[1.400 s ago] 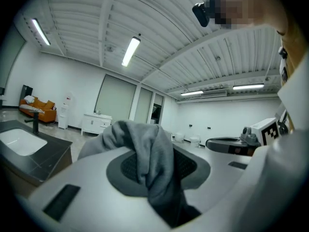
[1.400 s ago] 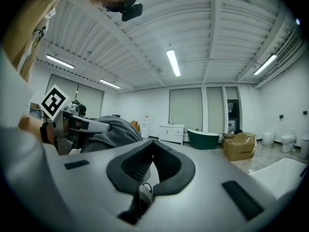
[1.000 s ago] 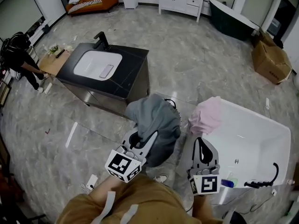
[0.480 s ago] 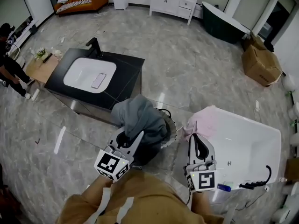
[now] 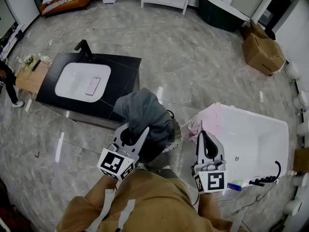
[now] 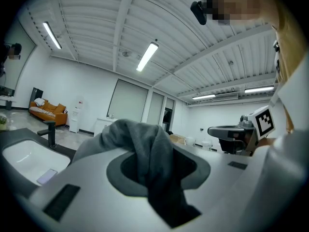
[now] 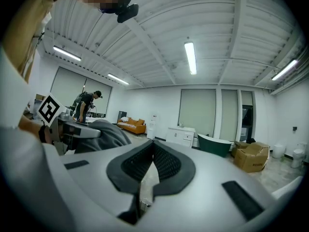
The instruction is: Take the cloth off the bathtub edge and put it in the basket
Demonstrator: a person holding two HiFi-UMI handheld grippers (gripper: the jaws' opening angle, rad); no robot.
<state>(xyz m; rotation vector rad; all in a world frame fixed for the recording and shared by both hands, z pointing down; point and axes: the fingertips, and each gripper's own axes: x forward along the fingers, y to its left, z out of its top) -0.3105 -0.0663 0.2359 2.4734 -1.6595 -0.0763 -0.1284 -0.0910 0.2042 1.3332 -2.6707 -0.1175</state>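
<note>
A grey cloth hangs bunched from my left gripper, which is shut on it above the round wire basket on the floor. In the left gripper view the grey cloth fills the gap between the jaws and droops over them. A pink cloth lies on the near left corner of the white bathtub. My right gripper hovers just in front of that corner, shut and empty. In the right gripper view the right gripper has its ribbed pads touching with nothing between them.
A black vanity with a white sink and a phone stands to the left. Cardboard boxes and a dark tub are far back right. A black tap sits on the bathtub's near rim. A person's shoes show below the basket.
The head view has shifted, so the room slides a little. My left gripper keeps the grey cloth over the basket, slightly lower. The right gripper stays shut near the pink cloth.
</note>
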